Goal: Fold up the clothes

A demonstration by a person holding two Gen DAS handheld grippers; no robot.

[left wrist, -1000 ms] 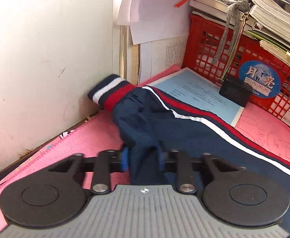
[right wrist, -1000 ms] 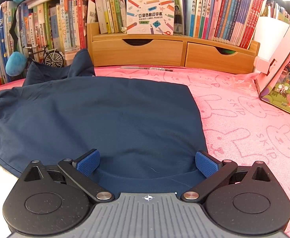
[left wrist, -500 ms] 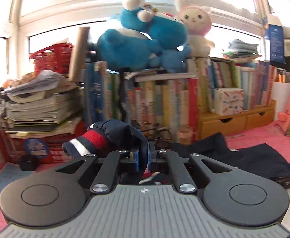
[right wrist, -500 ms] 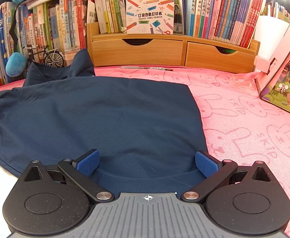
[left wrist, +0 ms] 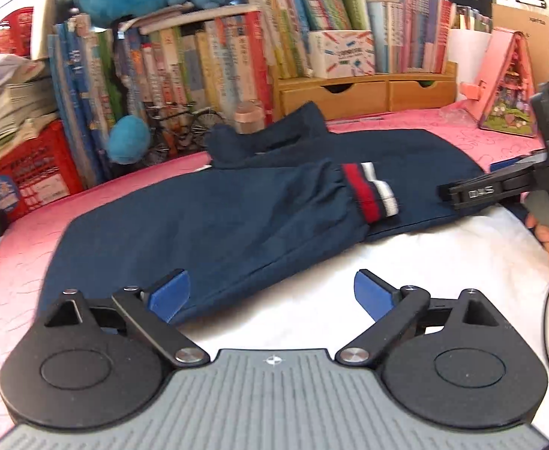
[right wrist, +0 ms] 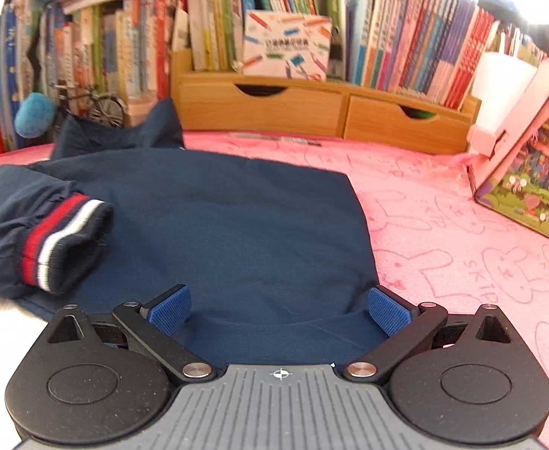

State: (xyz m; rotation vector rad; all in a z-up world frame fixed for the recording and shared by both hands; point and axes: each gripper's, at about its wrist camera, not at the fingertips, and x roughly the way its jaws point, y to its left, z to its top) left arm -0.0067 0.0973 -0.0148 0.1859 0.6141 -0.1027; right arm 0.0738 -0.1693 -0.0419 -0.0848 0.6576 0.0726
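Now both hand-held grippers (left wrist: 270,292) (right wrist: 278,309) wide apart.

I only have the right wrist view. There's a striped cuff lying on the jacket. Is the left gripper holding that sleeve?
Observer: No. The left gripper is open and empty; the sleeve lies loose across the jacket.
Operator: Where is it sitting?
Observer: At the jacket's near edge: one finger over the fabric, the other over a white surface.
Operator: How does mine look from there?
Observer: The right gripper shows side-on, its tip just beyond the cuff, with a hand on its handle.
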